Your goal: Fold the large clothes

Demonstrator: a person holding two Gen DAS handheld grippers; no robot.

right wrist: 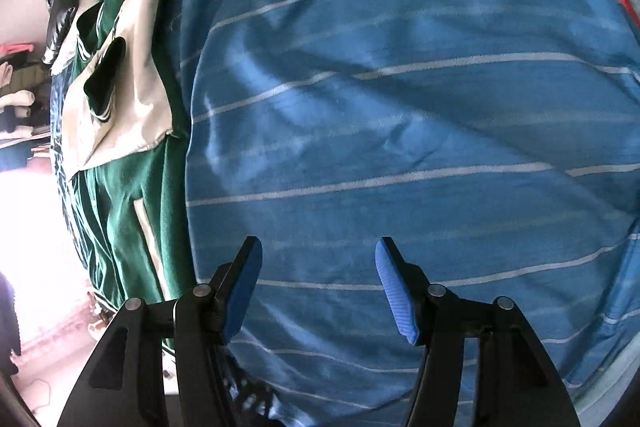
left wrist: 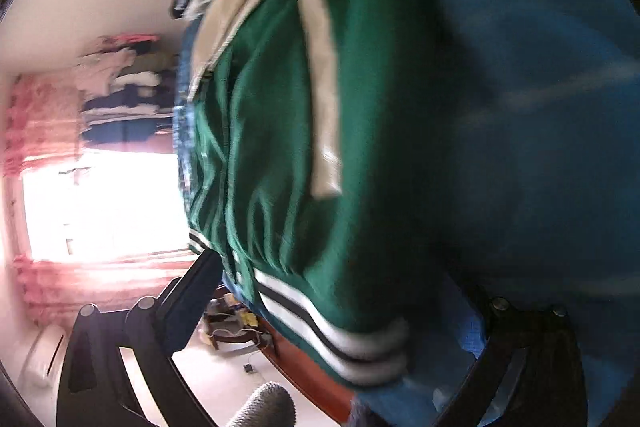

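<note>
A green varsity jacket [left wrist: 320, 131] with cream sleeves and striped white-and-black ribbing lies on a blue striped bedsheet [left wrist: 540, 107]. In the left wrist view its ribbed hem [left wrist: 352, 339] lies between my left gripper's two black fingers [left wrist: 188, 287], which stand wide apart; the right finger is partly hidden. The view is blurred. In the right wrist view my right gripper [right wrist: 318, 259] is open and empty, its blue pads [right wrist: 244, 287] hovering over bare sheet [right wrist: 400, 127]. The jacket [right wrist: 120, 187] lies to its left, with a cream sleeve [right wrist: 136, 99] folded over it.
A black garment [right wrist: 60, 3] lies at the bed's far end. A bright window with pink curtains [left wrist: 100, 207], shelves of stacked clothes [left wrist: 120, 91] and a small cluttered wooden table on the floor [left wrist: 232, 323] lie beyond the bed's red-brown edge [left wrist: 312, 379].
</note>
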